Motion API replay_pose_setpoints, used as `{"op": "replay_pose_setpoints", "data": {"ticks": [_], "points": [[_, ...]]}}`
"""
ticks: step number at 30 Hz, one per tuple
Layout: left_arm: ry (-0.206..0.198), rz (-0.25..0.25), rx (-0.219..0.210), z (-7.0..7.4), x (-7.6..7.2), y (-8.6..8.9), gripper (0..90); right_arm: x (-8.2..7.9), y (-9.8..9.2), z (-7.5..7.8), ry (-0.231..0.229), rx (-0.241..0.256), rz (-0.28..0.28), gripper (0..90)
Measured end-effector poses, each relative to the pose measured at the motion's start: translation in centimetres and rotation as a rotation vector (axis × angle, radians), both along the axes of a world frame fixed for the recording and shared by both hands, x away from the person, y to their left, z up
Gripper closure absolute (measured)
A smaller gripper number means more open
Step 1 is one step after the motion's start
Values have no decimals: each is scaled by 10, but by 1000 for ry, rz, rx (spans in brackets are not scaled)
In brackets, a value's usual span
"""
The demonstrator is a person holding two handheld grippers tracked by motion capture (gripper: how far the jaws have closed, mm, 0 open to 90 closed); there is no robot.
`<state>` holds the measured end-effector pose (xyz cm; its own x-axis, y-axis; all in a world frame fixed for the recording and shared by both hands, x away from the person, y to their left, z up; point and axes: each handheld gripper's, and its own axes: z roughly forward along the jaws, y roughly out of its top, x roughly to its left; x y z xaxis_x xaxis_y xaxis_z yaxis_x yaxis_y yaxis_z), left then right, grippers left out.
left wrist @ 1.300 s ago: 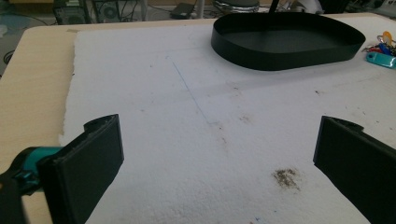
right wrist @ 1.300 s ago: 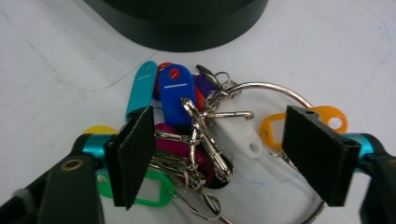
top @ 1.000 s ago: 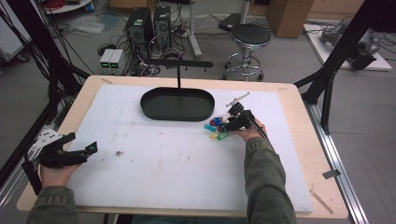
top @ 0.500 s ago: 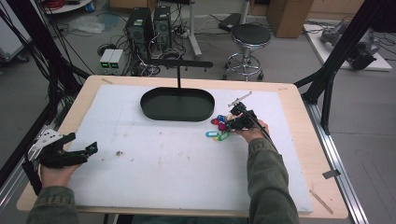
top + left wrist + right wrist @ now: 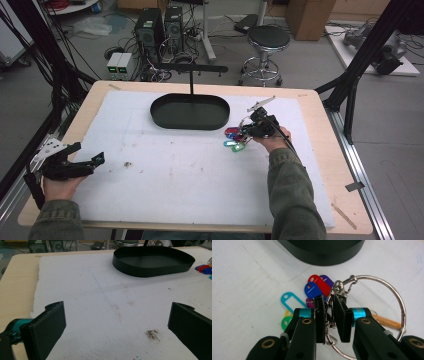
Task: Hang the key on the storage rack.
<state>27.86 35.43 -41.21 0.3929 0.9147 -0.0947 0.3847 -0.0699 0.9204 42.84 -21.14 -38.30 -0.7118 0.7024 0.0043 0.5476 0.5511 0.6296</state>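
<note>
Because the right gripper [image 5: 329, 315] already pinches the key ring [image 5: 387, 287], its coloured tags [image 5: 234, 138] trail toward the mat's near edge, and the black tray [image 5: 190, 111] lies just beyond — nearest this hand. Left gripper [image 5: 82, 162] rests at the near-left corner, jaws spread wide — holding nothing.

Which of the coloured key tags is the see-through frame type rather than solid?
The light blue key tag, at the left of the bunch: it has a clear window, while the red, dark blue and purple ones are solid colour.

Even bright light, soft shadows, slight blur
</note>
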Motion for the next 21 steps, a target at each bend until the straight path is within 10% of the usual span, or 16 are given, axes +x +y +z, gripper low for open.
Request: {"op": "replay_pose_setpoints", "data": {"ticks": [21], "points": [[4,-2,0,-1,0,0,21,-11,-12,45,-118,61,-20,799]]}}
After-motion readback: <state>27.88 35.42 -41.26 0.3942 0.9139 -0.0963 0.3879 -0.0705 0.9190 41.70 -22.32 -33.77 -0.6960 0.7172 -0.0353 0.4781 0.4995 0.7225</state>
